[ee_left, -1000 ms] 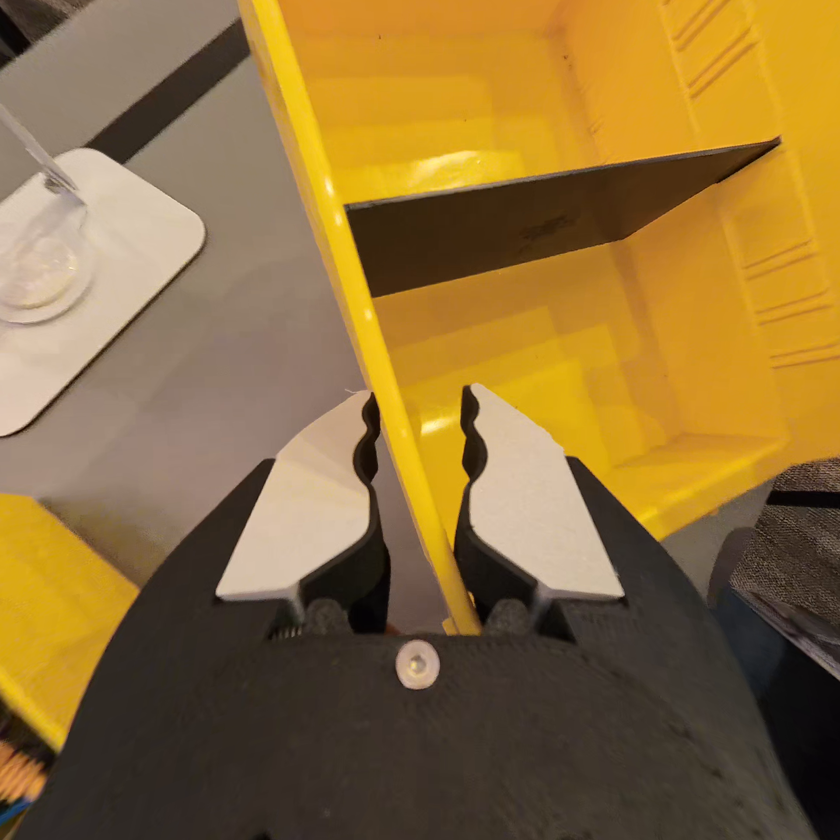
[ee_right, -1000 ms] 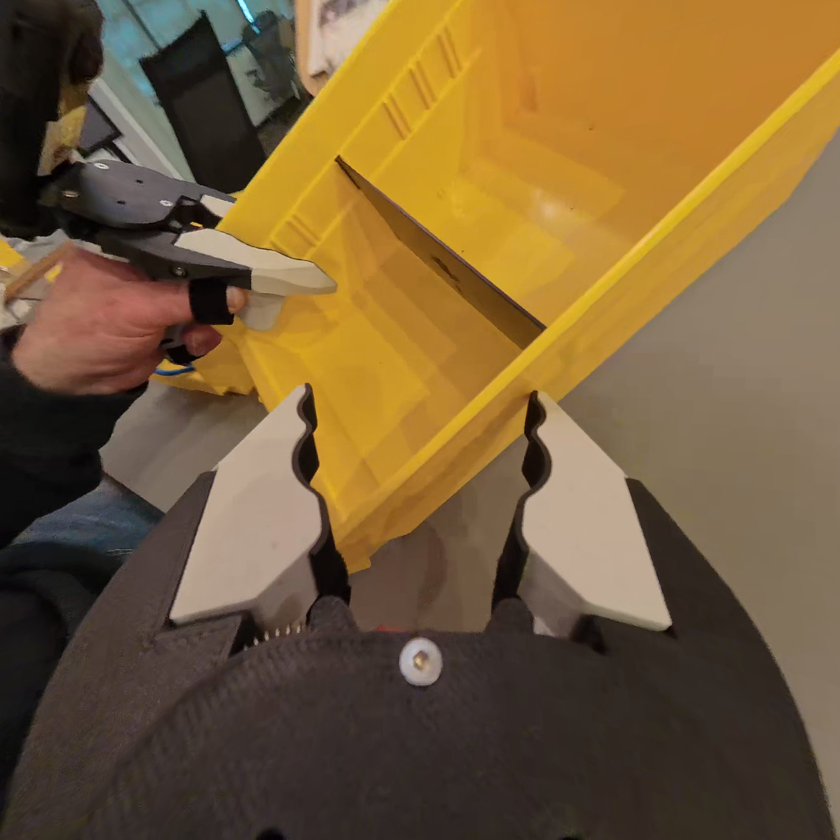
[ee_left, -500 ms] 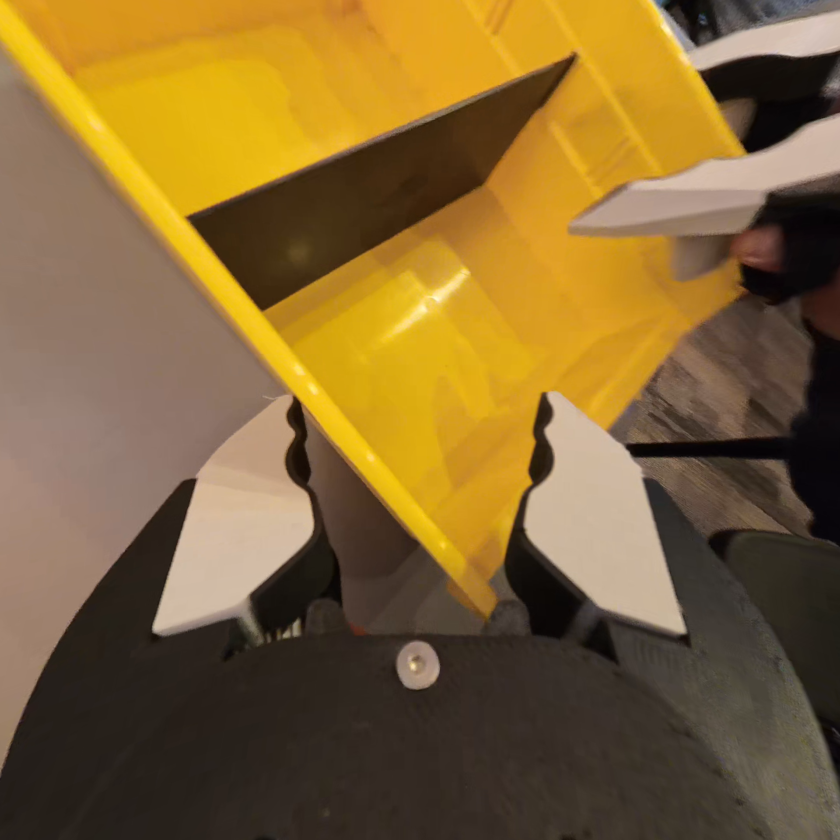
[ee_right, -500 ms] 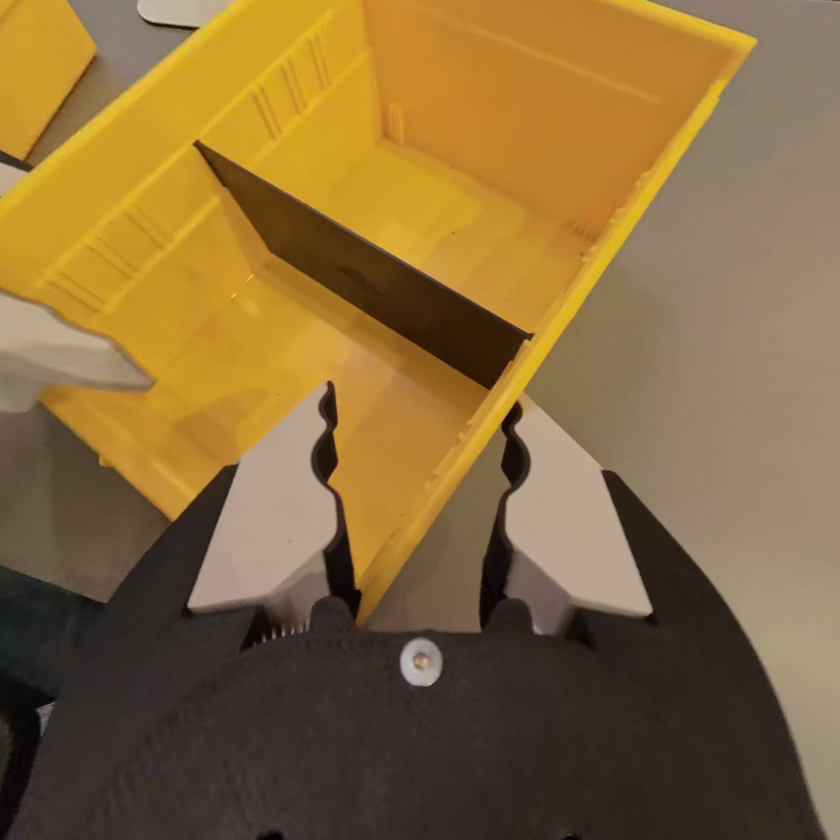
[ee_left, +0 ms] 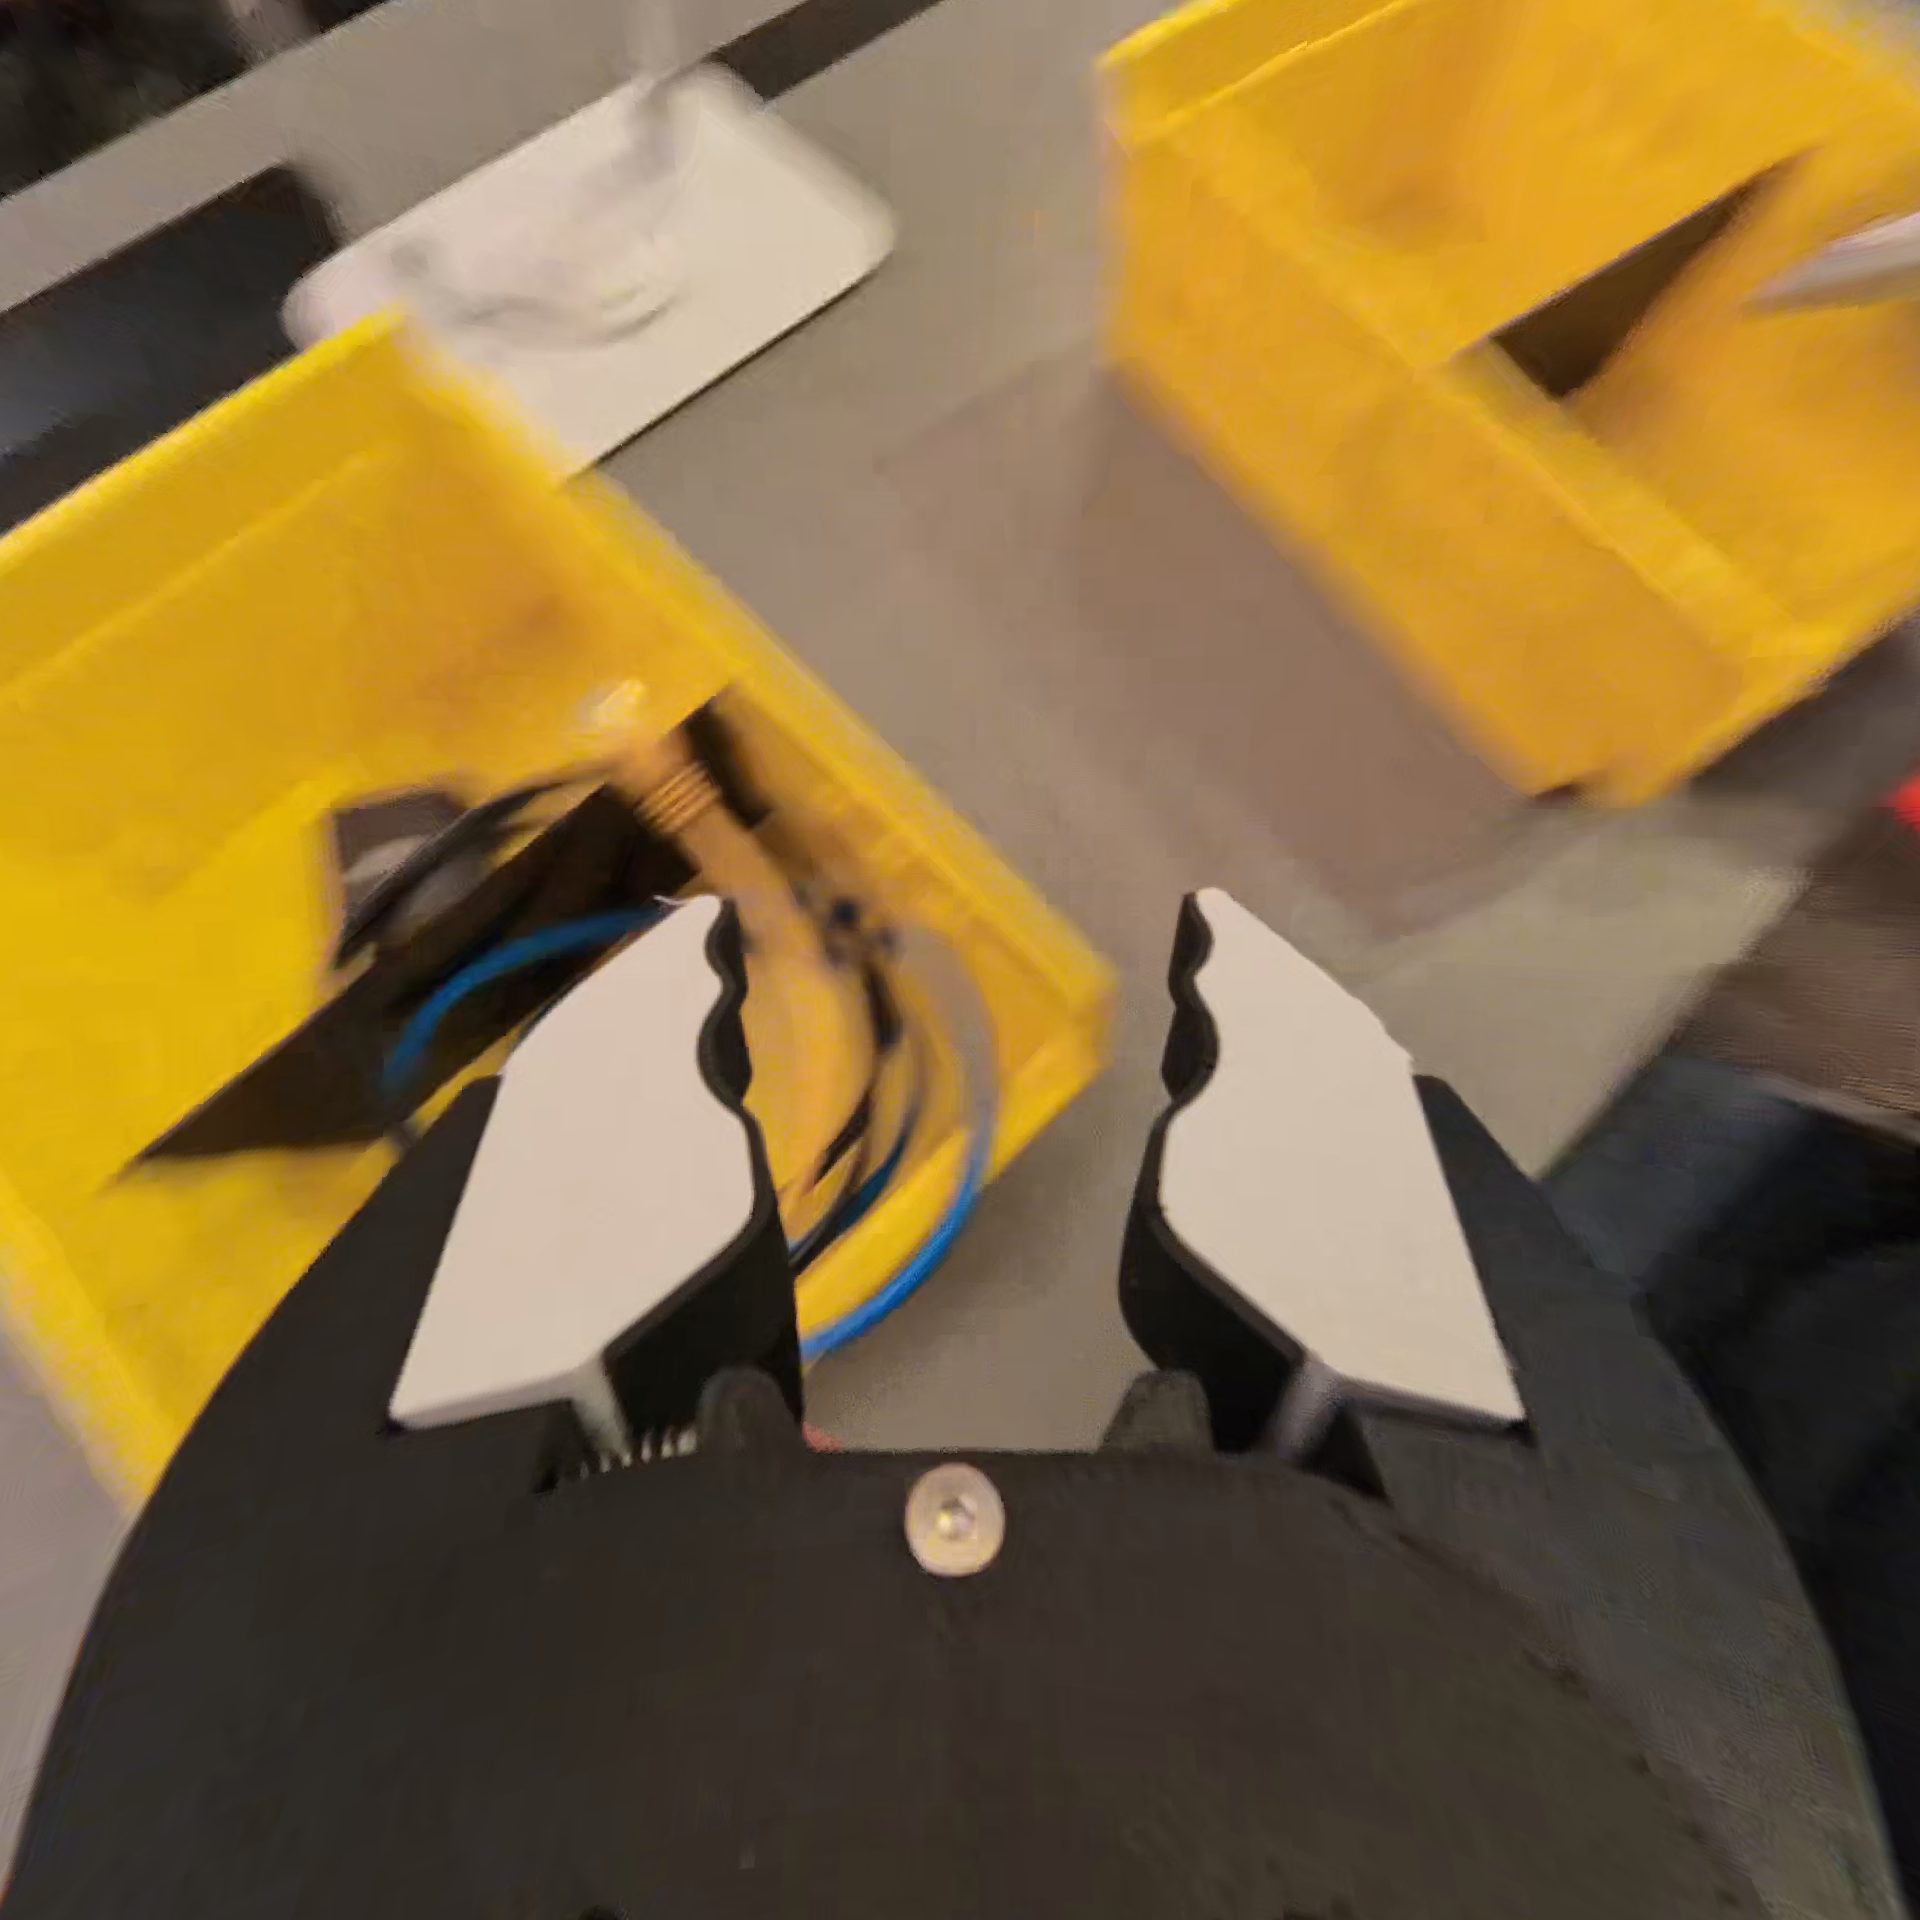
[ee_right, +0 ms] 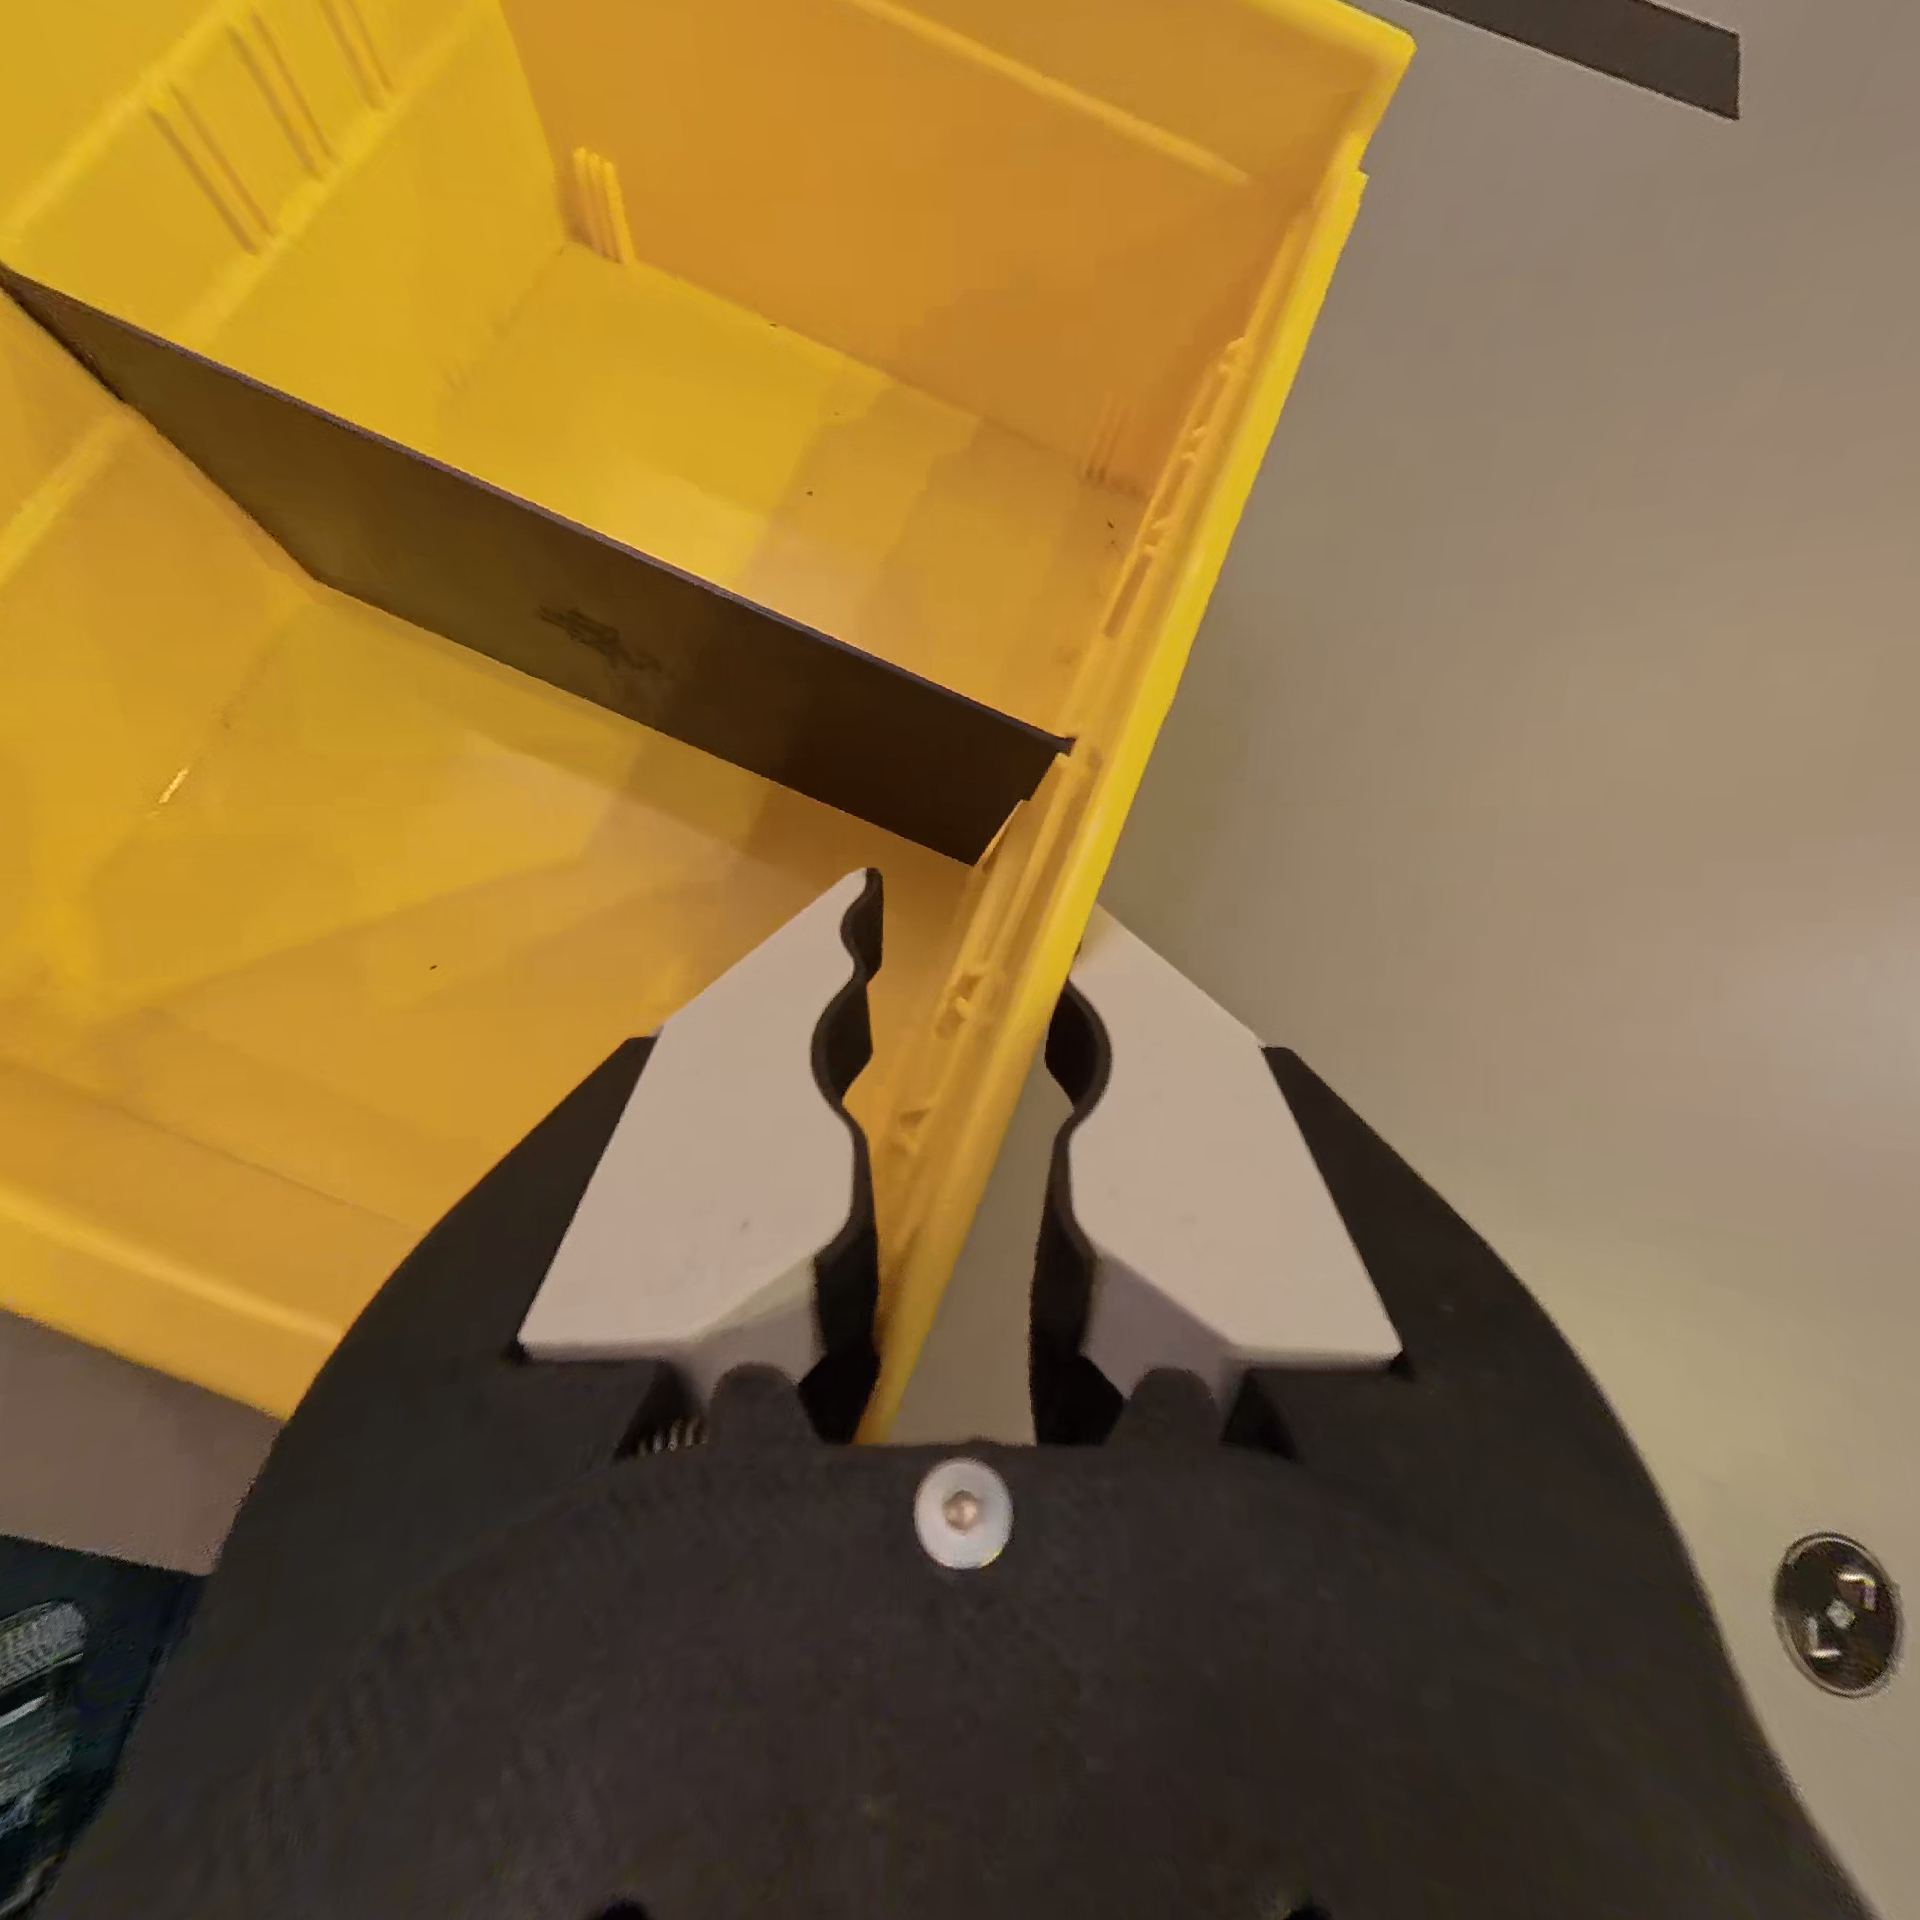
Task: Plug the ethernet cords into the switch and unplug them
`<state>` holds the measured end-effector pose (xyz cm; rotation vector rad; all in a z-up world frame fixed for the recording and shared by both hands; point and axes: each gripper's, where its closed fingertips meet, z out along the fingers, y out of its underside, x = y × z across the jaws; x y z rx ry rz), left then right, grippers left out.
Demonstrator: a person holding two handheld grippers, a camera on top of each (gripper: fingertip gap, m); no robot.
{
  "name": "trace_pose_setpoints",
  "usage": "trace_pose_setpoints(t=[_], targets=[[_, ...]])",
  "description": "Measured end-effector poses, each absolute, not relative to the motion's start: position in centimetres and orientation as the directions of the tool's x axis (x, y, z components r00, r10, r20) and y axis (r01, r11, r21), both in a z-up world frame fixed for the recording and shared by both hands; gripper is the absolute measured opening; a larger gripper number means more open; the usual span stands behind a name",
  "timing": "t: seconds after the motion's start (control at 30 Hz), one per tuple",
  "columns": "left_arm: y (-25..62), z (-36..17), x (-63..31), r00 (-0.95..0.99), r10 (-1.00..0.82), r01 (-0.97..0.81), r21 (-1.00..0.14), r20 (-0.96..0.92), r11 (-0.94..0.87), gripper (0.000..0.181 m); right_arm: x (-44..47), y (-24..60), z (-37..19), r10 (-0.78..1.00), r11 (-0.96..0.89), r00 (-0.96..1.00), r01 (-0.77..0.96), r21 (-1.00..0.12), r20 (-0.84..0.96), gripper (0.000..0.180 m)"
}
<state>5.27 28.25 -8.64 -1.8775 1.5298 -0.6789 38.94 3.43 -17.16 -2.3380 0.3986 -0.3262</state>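
A yellow bin [ee_left: 208, 623] at the left of the blurred left wrist view holds coiled ethernet cords [ee_left: 894, 1278] in blue, yellow and black, plus a black divider. I cannot make out a switch. My left gripper [ee_left: 956, 914] is open and empty, just above that bin's near right corner. A second yellow bin [ee_left: 1403, 499] stands at the upper right. In the right wrist view this bin [ee_right: 1174, 644] is empty, with a black divider [ee_right: 623, 634]. My right gripper [ee_right: 977, 935] is shut on its right side wall, one finger inside and one outside.
A white mat [ee_left: 623, 260] with a clear glass item lies at the back of the grey table [ee_right: 1558, 727]. A round metal disc [ee_right: 1834, 1626] sits in the tabletop to the right of my right gripper. The table's near edge is close below. Left tips to right tips: about 45 cm.
My left gripper let go of the empty bin's wall, opened and swung left over the bin with the cords. My right gripper slid along the bin's right wall and closed on it.
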Motion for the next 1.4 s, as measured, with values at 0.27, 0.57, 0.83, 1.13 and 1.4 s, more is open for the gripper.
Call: trace_pose_setpoints(t=[0.27, 0.57, 0.83, 1.13, 1.4], targets=[[38.4, -13.9, -7.4, 0.529, -0.849, -0.672, -0.607, 0.009, -0.425, 0.082, 40.6, 3.4, -17.3, -0.347, -0.702, 0.928, -0.158, -0.694, 0.139, 0.023], [39.9, -19.5, -8.1, 0.54, -0.836, -0.697, -0.504, 0.099, -0.51, 0.022, 42.3, 3.4, -17.5, -0.323, -0.71, 0.939, -0.158, -0.686, 0.119, 0.02], [41.9, -19.4, -11.2, 0.619, -0.775, -0.615, -0.539, 0.122, -0.576, 0.004, 44.5, 3.3, -17.5, -0.303, -0.714, 0.947, -0.149, -0.684, 0.11, 0.018], [43.0, -19.2, -15.7, 0.722, -0.66, -0.46, -0.568, 0.208, -0.683, 0.004, 47.3, 2.1, -17.6, -0.305, -0.711, 0.949, -0.167, -0.683, 0.085, 0.017], [44.2, -19.2, -18.8, 0.773, -0.597, -0.393, -0.577, 0.214, -0.716, 0.005, 50.3, 0.6, -17.7, -0.333, -0.71, 0.939, -0.193, -0.678, 0.081, 0.016]])
